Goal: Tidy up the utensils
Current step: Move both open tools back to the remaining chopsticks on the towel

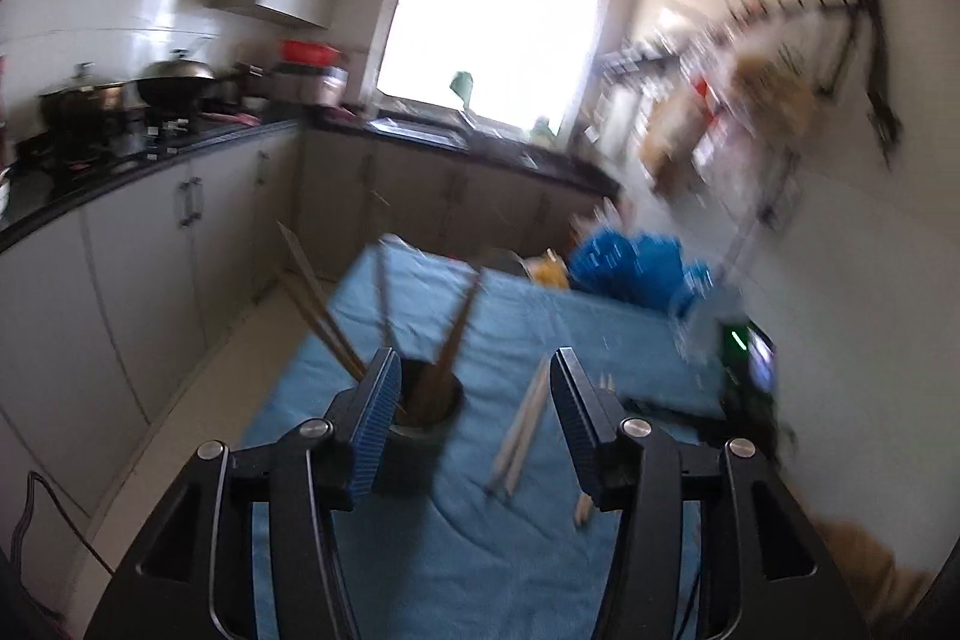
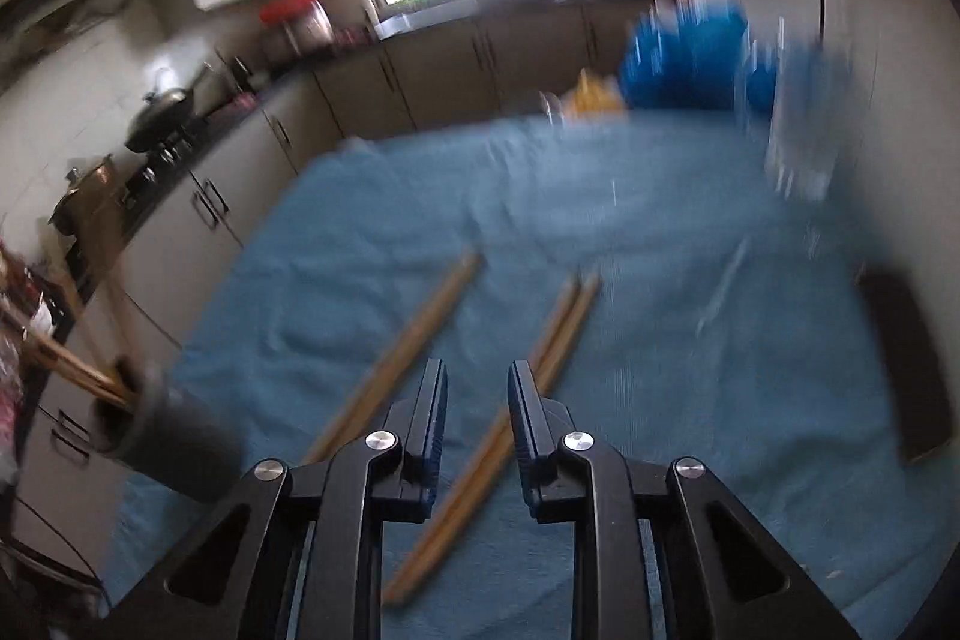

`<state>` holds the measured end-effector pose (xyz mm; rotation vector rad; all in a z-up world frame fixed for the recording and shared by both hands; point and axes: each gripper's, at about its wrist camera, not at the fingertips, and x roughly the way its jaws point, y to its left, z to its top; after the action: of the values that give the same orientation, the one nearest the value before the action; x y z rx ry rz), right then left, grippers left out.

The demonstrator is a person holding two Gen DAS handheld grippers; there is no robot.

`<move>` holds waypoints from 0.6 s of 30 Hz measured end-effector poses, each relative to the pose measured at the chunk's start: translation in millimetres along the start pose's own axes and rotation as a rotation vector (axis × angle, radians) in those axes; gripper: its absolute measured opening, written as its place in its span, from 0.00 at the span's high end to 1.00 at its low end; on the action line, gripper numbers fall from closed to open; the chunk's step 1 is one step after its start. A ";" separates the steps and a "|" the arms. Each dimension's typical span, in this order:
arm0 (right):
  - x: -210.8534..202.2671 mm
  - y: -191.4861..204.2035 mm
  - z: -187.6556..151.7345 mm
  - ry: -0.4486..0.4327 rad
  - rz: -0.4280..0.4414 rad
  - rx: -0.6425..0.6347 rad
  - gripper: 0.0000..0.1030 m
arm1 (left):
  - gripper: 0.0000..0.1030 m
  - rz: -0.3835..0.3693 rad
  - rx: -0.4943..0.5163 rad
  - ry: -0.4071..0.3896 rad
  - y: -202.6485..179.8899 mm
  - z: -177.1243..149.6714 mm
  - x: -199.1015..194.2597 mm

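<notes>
A dark cylindrical holder [image 1: 427,415] stands on the blue cloth [image 1: 480,550] with several brown chopsticks [image 1: 447,358] in it. My left gripper [image 1: 474,370] is open and empty just above and right of the holder. A pale chopstick pair [image 1: 521,430] lies on the cloth between its fingers. In the right wrist view, the holder [image 2: 174,442] shows at the left. My right gripper [image 2: 477,376] is open and empty above two pairs of wooden chopsticks [image 2: 396,364] [image 2: 516,400] lying on the cloth [image 2: 660,280].
Kitchen cabinets and a dark counter with pots [image 1: 174,82] run along the left. A blue bag [image 1: 630,268] and a yellow item [image 1: 549,274] sit at the table's far end. A dark device [image 1: 750,358] lies at the right edge by the wall.
</notes>
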<state>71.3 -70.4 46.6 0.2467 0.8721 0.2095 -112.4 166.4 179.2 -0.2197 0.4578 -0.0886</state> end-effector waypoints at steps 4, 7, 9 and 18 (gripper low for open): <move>34.2 -25.9 2.0 0.077 -0.015 0.047 0.82 | 0.51 0.002 0.067 0.044 -17.0 -17.6 14.0; 50.5 -32.8 4.4 0.106 -0.056 0.028 0.82 | 0.51 0.005 0.082 0.070 -22.5 -26.4 25.7; 57.4 -32.7 5.4 0.113 -0.059 0.020 0.82 | 0.51 0.002 0.079 0.094 -21.8 -30.4 35.5; 68.0 -19.0 12.3 0.114 -0.201 -0.064 0.82 | 0.51 -0.009 0.085 0.158 -23.4 -43.1 55.3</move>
<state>124.9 -70.9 -0.9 0.0866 0.9947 0.0642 -83.0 128.0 123.2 -0.1318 0.6087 -0.1344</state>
